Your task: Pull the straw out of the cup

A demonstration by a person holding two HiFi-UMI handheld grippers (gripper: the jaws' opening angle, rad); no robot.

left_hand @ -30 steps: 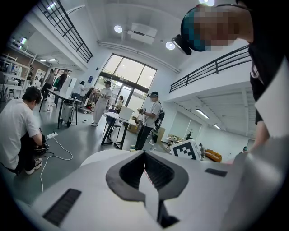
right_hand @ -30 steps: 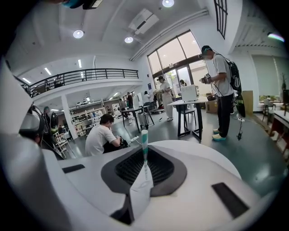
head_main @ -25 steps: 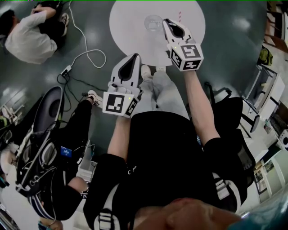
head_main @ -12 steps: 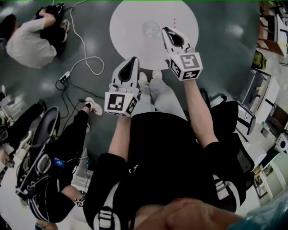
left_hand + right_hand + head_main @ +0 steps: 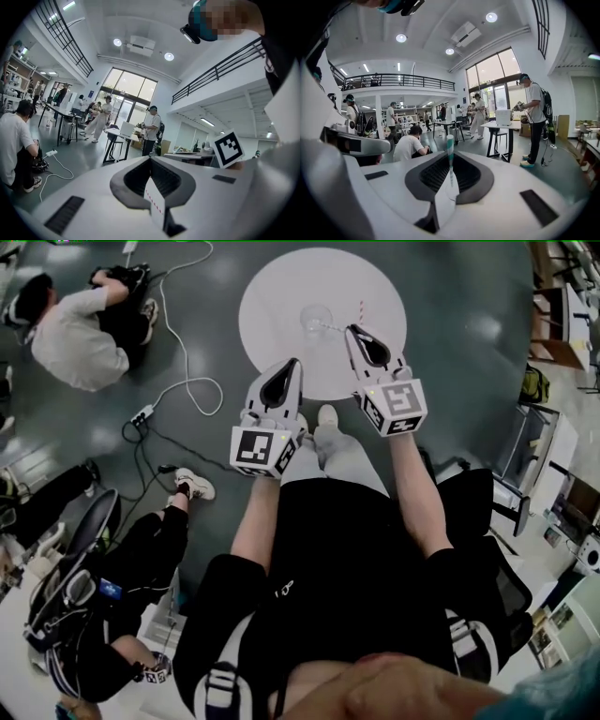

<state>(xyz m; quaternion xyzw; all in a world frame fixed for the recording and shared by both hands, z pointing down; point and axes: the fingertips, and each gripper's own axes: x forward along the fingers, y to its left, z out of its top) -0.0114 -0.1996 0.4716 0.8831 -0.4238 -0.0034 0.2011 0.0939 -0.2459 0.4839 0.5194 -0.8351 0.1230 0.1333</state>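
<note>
Head view: cup [image 5: 316, 317] too small/faint to tell contents. Straw [image 5: 450, 143] low end hidden, prob. down inside right gripper [image 5: 450, 157]. Seated person [image 5: 103, 615] bottom-left cut off by edge.

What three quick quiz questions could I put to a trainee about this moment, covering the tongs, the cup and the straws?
1. True or false: the right tongs are shut on a teal-striped straw.
2. Multiple choice: the clear cup stands on A) a round white table, B) a square wooden desk, C) the floor.
3. Short answer: what colour are the stripes on the second straw, seen just past the tip of the right tongs?
Key: 1 true; 2 A; 3 red.
</note>
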